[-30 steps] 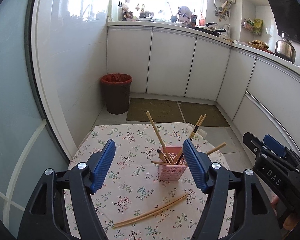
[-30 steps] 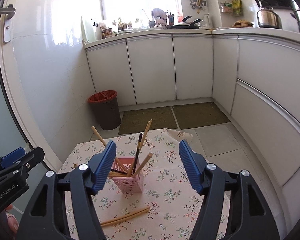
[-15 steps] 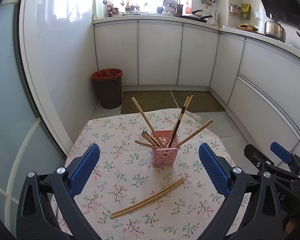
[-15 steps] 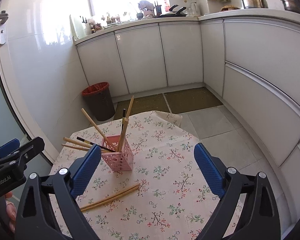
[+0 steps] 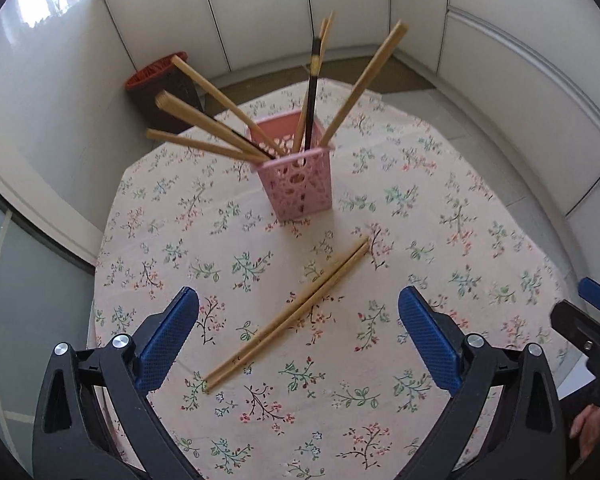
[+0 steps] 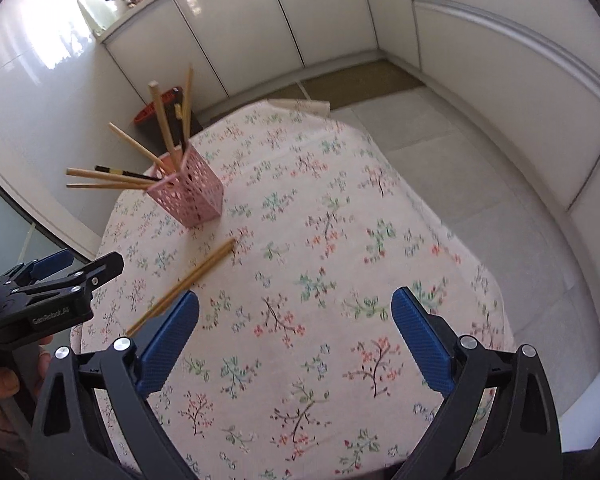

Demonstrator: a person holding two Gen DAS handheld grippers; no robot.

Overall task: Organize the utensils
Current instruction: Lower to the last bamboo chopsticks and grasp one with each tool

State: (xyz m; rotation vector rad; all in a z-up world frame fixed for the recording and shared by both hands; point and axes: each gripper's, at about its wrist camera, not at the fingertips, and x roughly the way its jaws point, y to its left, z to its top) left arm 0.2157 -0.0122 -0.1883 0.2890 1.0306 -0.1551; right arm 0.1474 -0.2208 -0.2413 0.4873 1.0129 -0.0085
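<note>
Both grippers spread wide above a floral table, holding nothing.

Left gripper [image 5: 298,336] hovered with jaws just widened, over 2 loose chopsticks [image 5: 288,314] lying side by side on the cloth [image 5: 420,208], not touching them. Right gripper [image 6: 296,336] likewise just widened, empty, the pair near its left pad [image 6: 168,344]. Beyond the pair stood a pink holder [image 5: 298,182], upright, with several chopsticks [image 5: 212,124] fanned out.

"GenRobot.AI" — white lettering on black body of left tongs [image 6: 56,276].
</note>
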